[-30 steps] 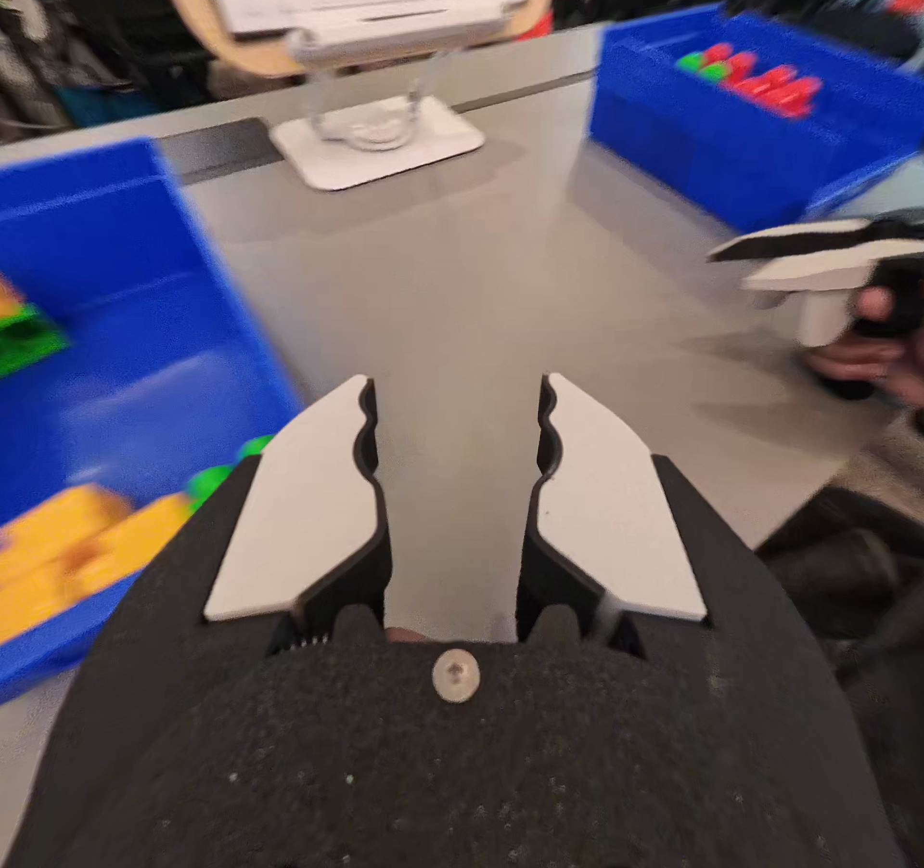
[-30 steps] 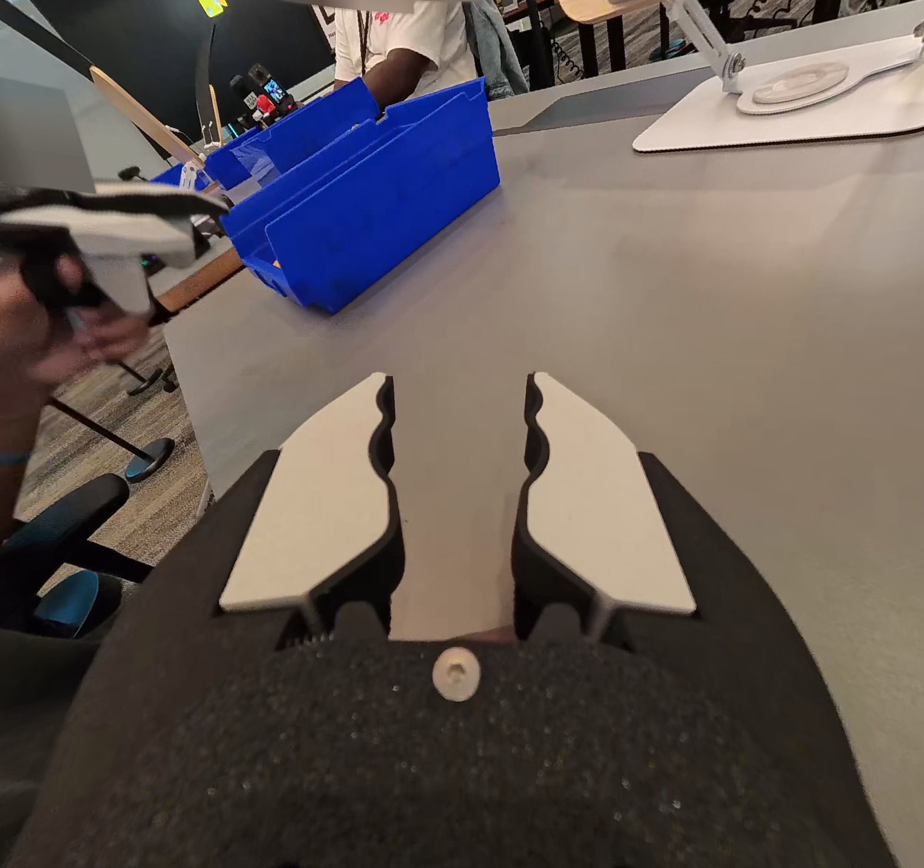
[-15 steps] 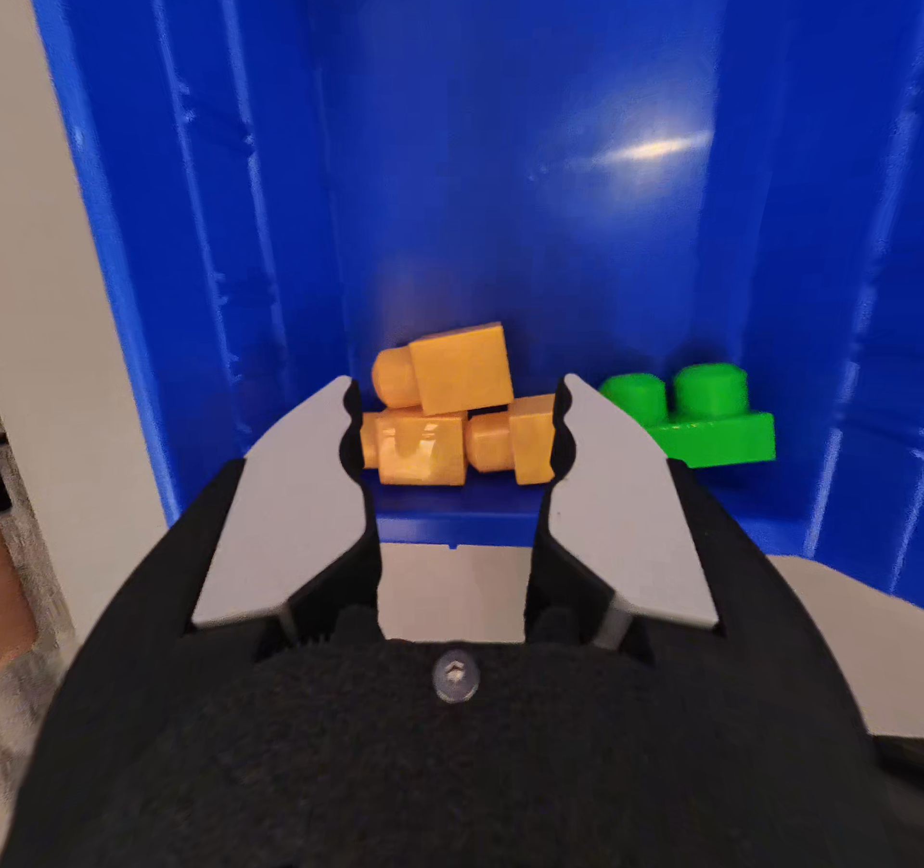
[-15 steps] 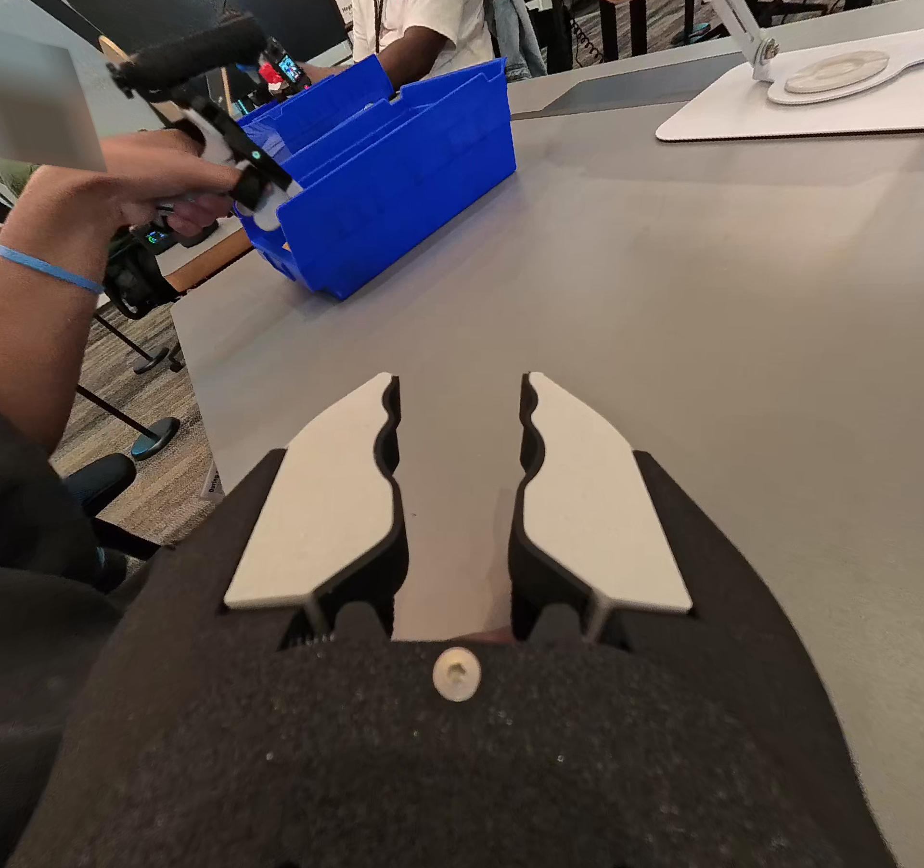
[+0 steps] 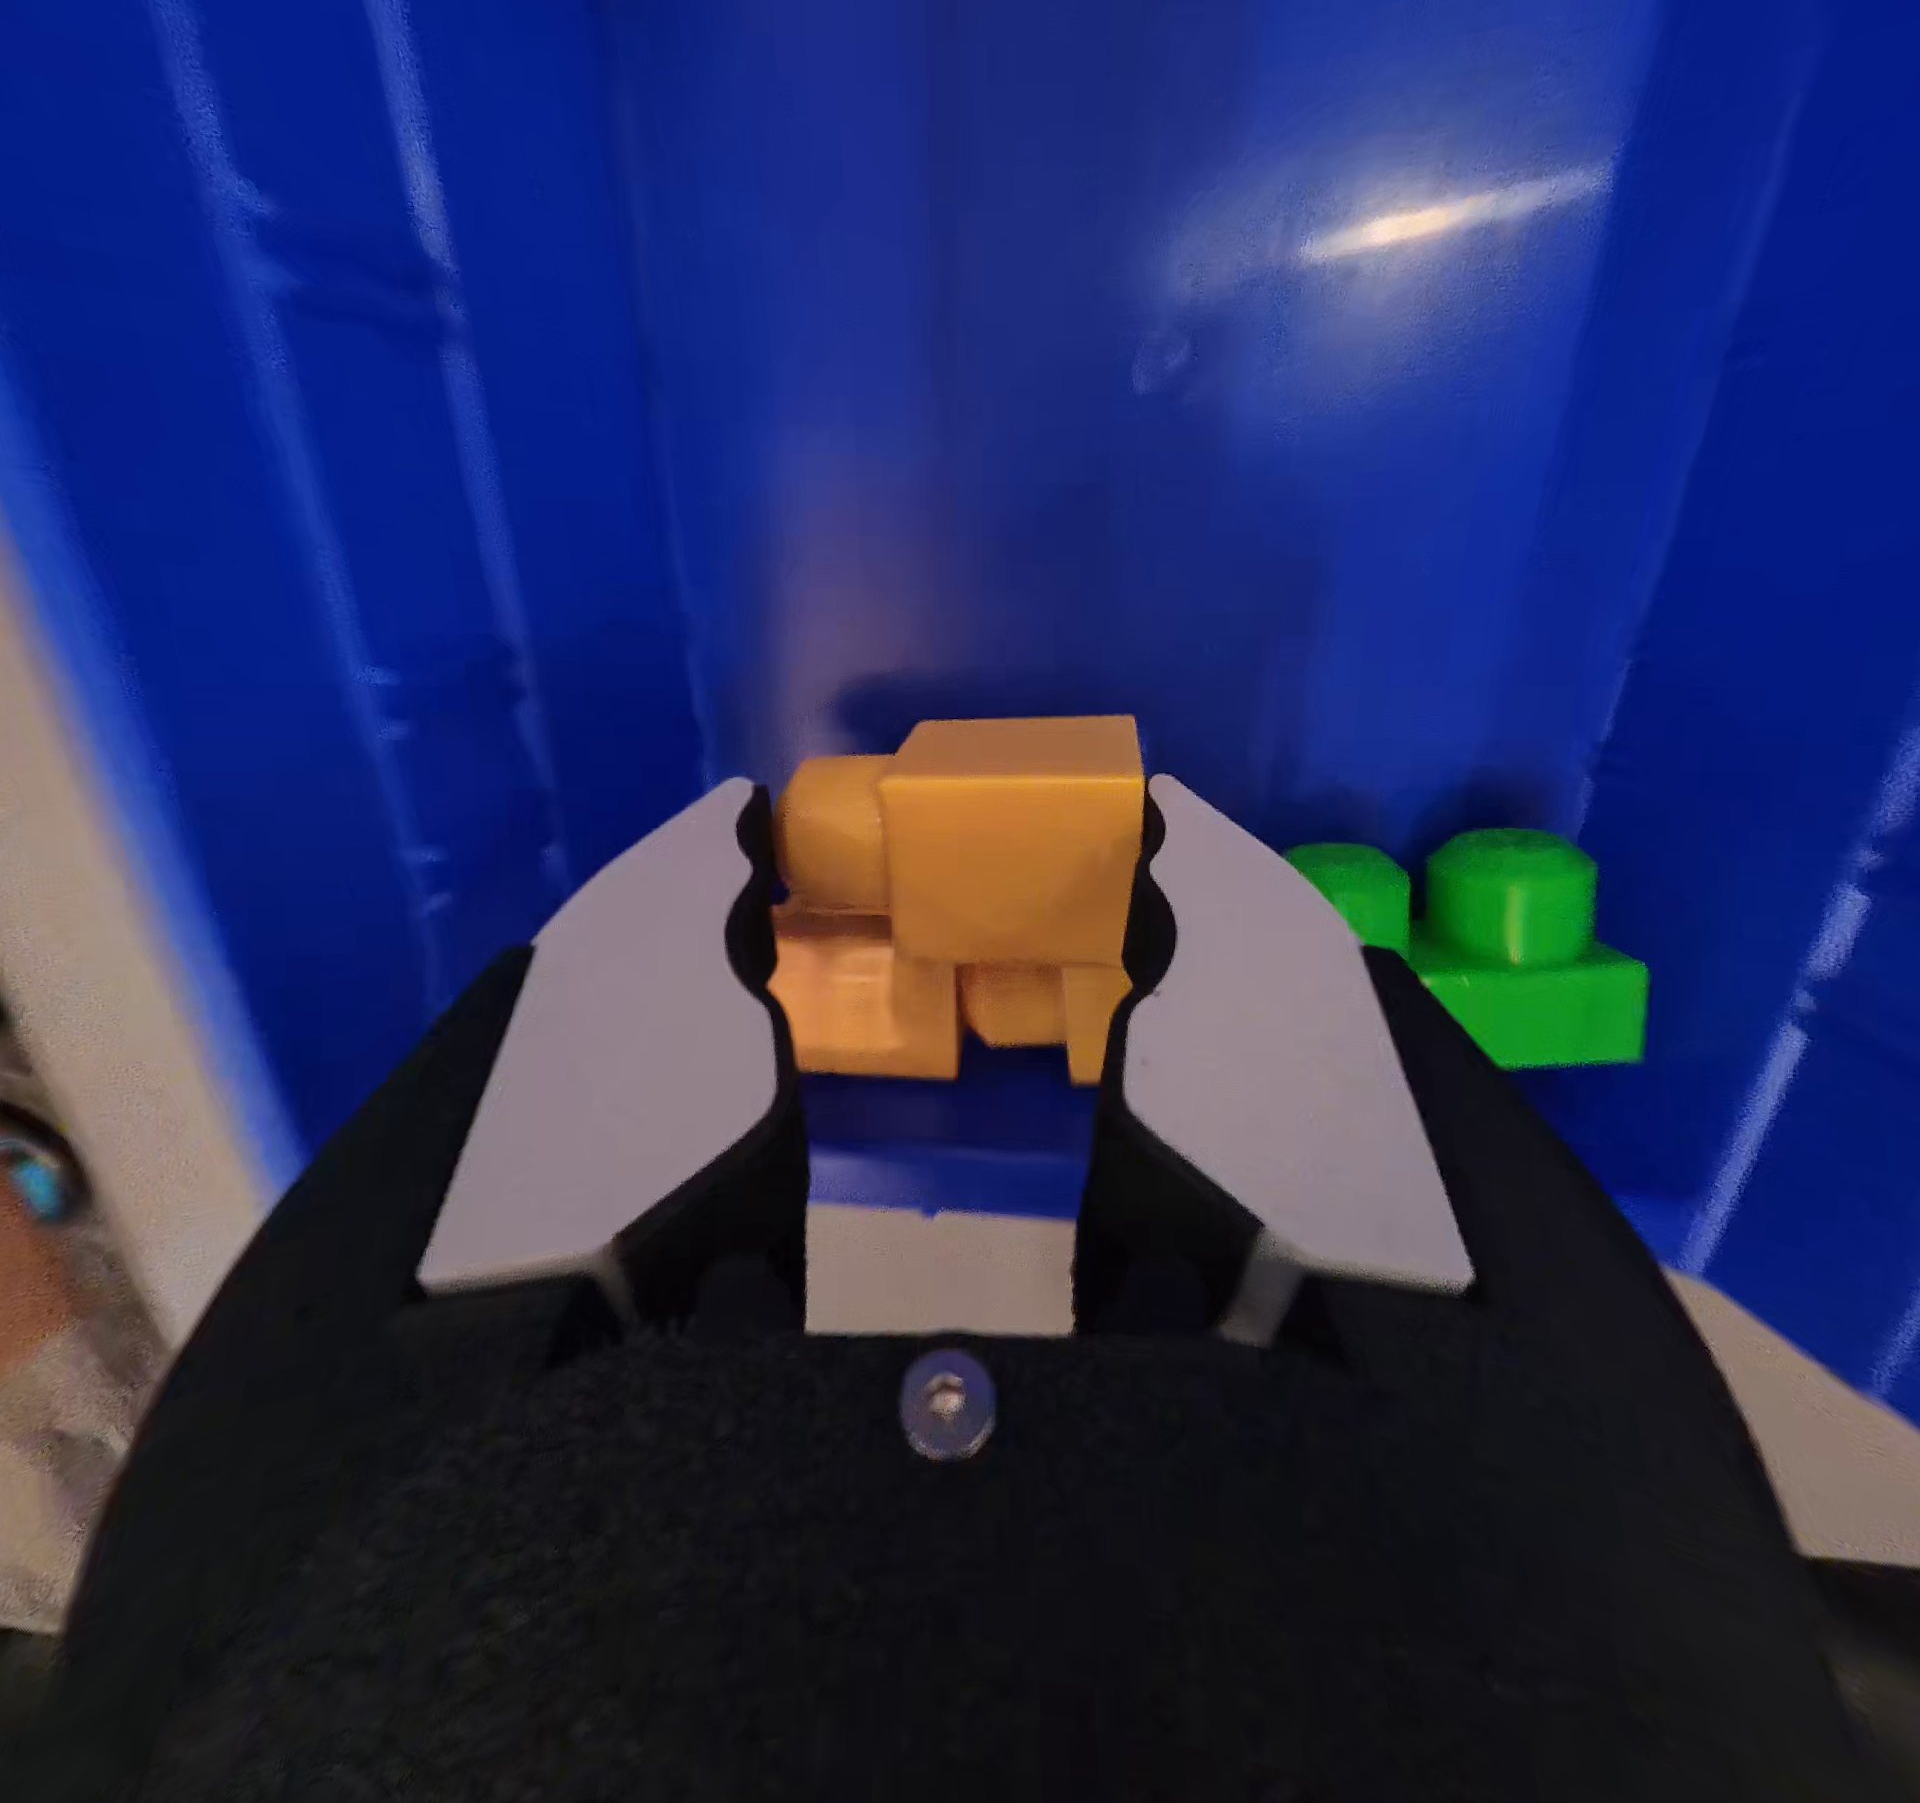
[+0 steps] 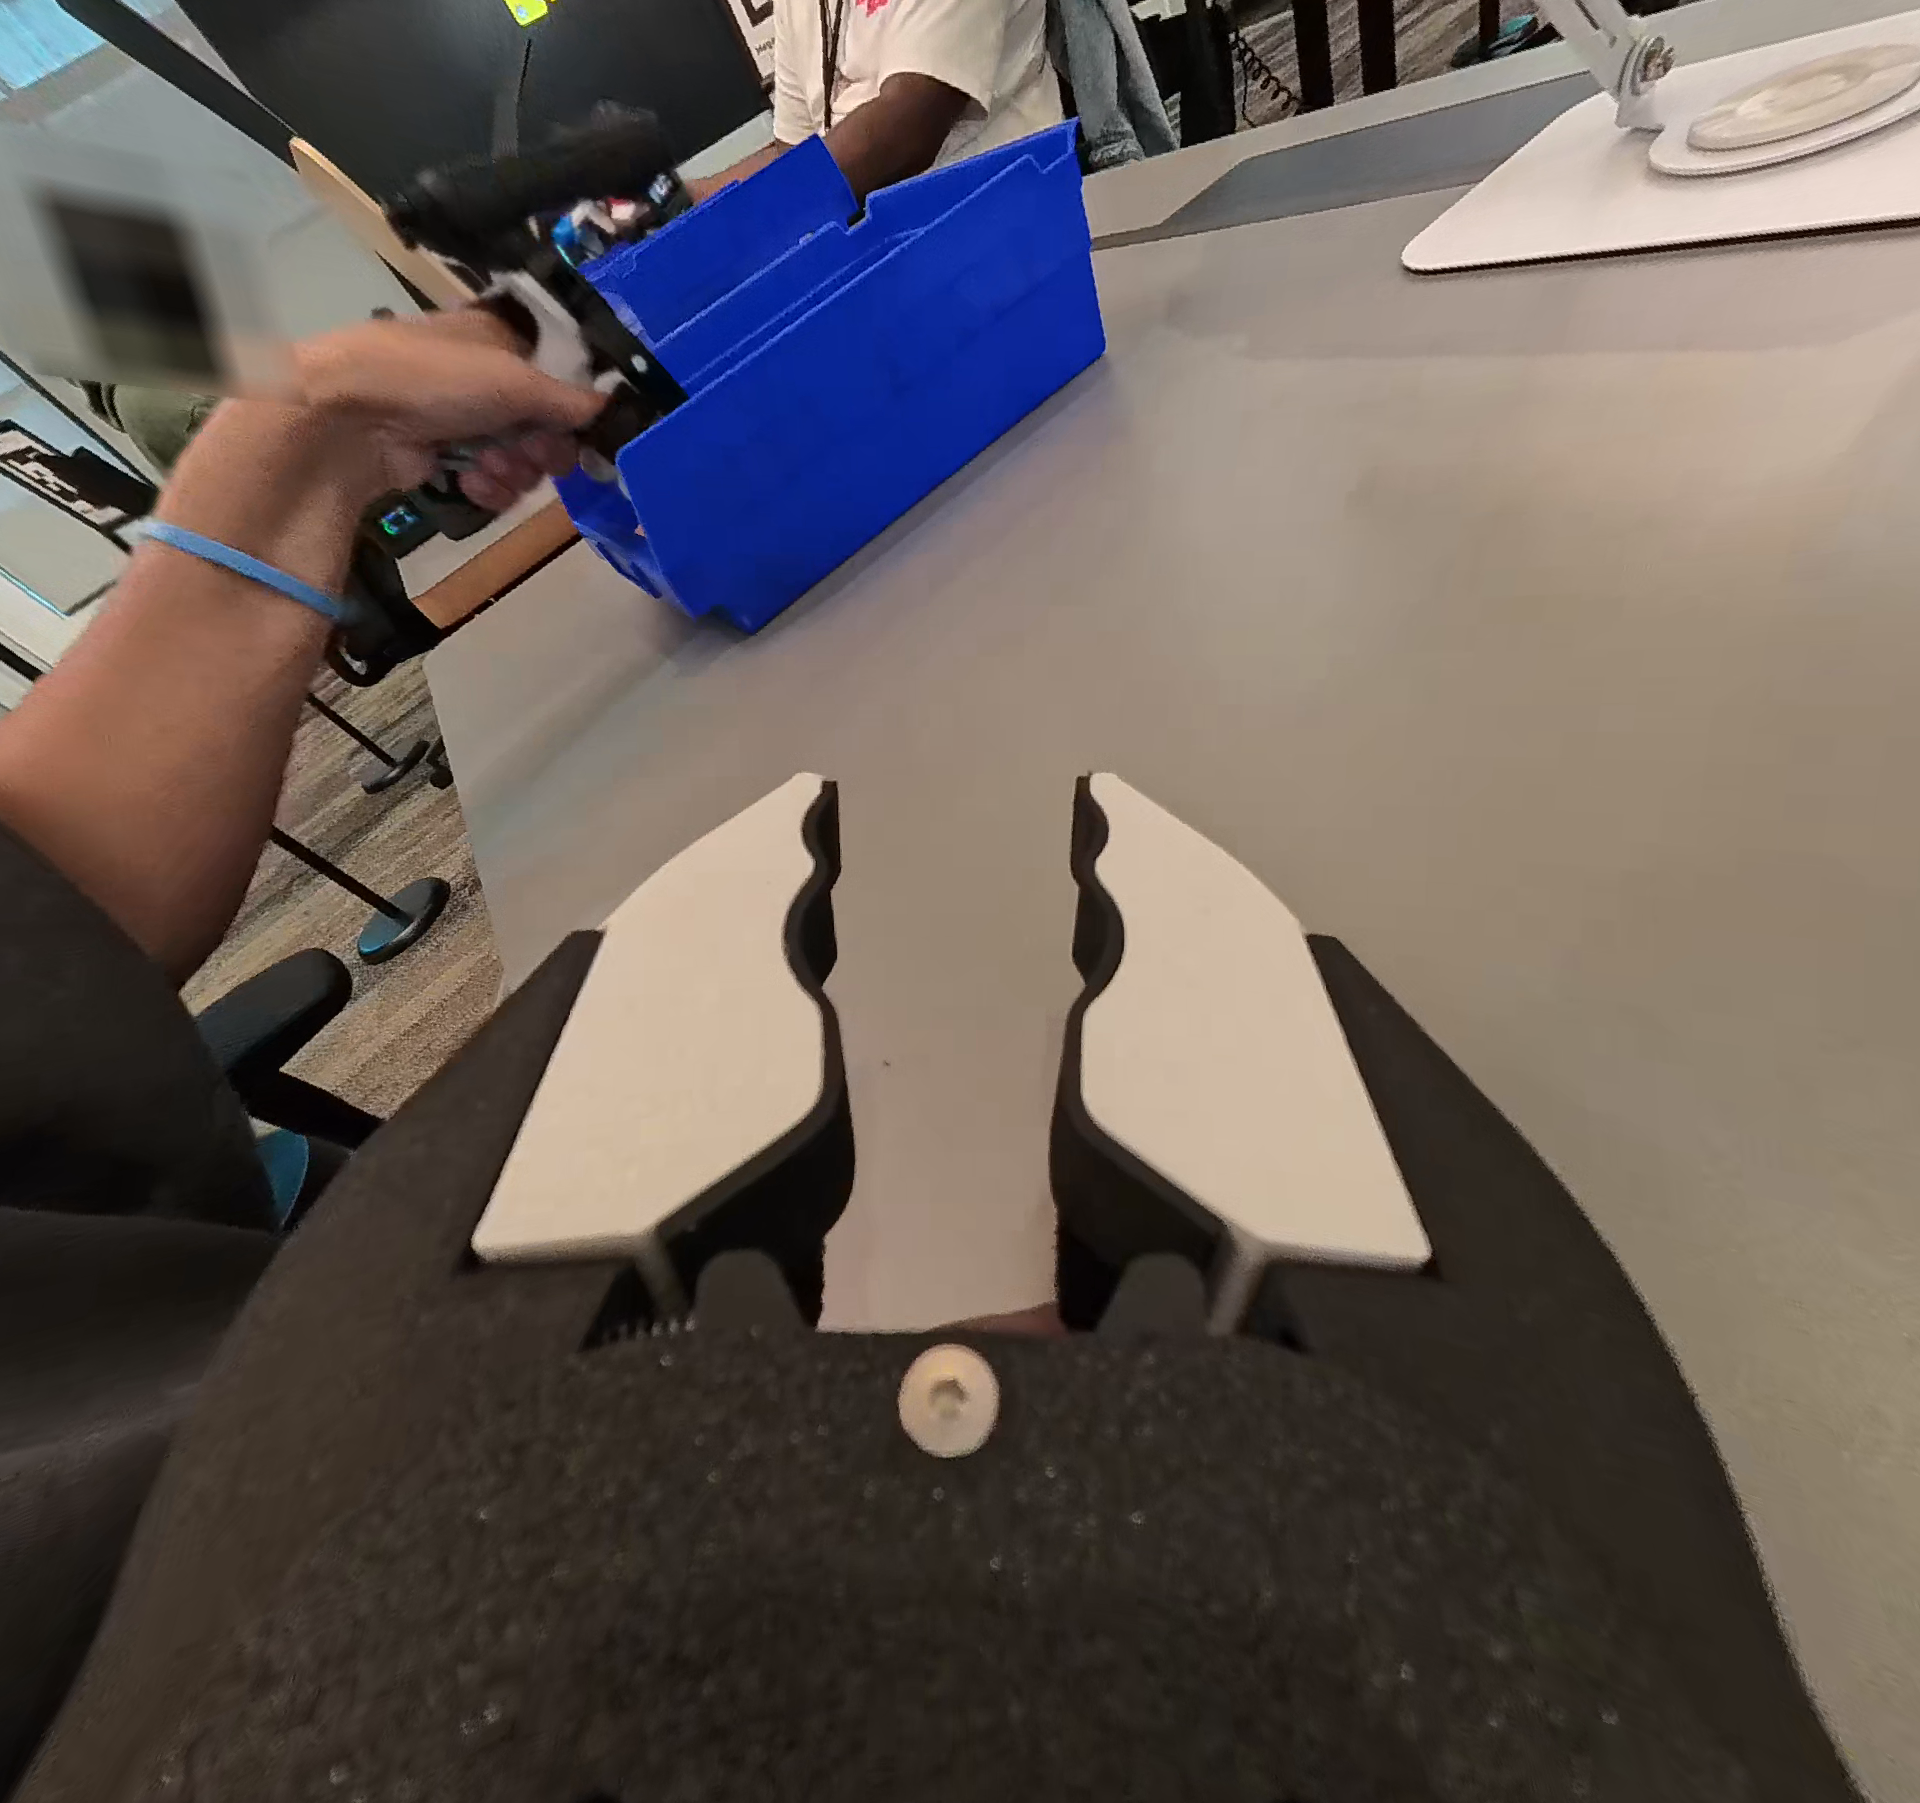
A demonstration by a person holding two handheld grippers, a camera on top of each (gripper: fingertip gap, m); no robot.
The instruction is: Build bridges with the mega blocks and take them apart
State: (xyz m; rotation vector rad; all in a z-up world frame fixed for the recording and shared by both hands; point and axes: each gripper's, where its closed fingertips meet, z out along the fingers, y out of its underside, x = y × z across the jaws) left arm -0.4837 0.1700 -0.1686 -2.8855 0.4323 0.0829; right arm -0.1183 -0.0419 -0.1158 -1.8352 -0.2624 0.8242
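In the left wrist view, the left gripper (image 5: 951, 818) reaches down into a blue bin (image 5: 935, 299). Its fingers are spread, one on each side of an orange block (image 5: 997, 844) that lies on its side, stud pointing left, on top of two more orange blocks (image 5: 914, 1010). The right finger appears to touch the top block's flat end; whether the left finger touches the stud cannot be told. A green two-stud block (image 5: 1496, 953) sits upright just to the right of the orange pile, on the bin floor near the front wall. A strip of grey table (image 5: 935, 1265) shows below the bin's edge.

In the right wrist view, the right gripper (image 6: 951, 803) hovers over the bare grey table (image 6: 1455, 714), its fingers apart with nothing between them. Far left, the person's hand (image 6: 416, 413) holds the other gripper at the near end of the blue bin (image 6: 862, 403), which stands near the table edge. A white stand base (image 6: 1683, 164) rests on the table's far right.
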